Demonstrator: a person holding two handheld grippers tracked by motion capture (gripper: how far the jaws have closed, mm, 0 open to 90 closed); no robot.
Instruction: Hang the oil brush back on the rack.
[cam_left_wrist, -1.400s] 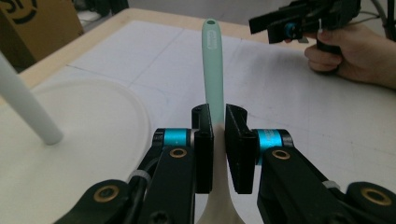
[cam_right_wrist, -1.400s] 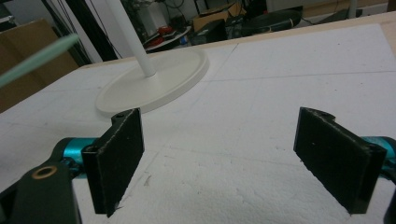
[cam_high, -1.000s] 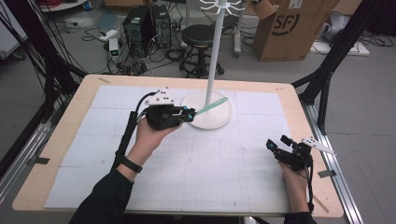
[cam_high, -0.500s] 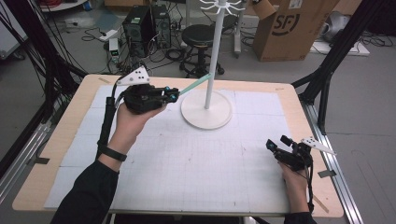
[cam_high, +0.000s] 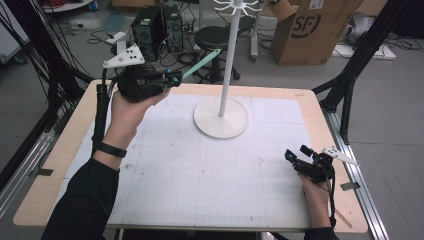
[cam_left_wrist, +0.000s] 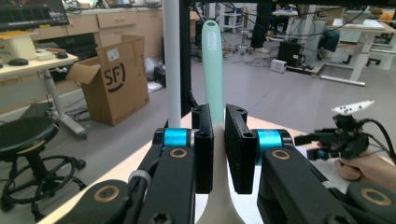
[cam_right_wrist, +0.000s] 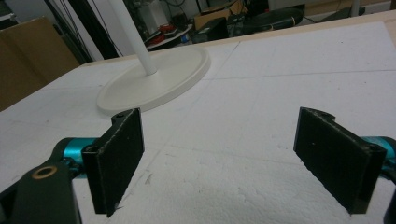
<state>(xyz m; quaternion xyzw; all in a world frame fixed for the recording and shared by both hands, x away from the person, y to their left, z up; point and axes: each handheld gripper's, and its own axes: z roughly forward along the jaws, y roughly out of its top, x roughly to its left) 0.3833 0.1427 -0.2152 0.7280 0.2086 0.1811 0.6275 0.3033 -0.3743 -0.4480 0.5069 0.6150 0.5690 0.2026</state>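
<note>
Mint-green utensil (cam_left_wrist: 213, 70) pinched between the left gripper (cam_left_wrist: 218, 149) jaws, lifted, likely unhung; right gripper (cam_right_wrist: 232, 161) jaws spread, idle.

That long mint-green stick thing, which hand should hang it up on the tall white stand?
Probably the left. The left gripper already pinches the long mint-green plastic stick, raised beside the tall white stand's pole. The right gripper sits open and low, near the table's front corner.

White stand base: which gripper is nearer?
Left. The left gripper, holding the mint handle, is raised just left of the stand base; the right gripper sits open near the table's right edge.
</note>
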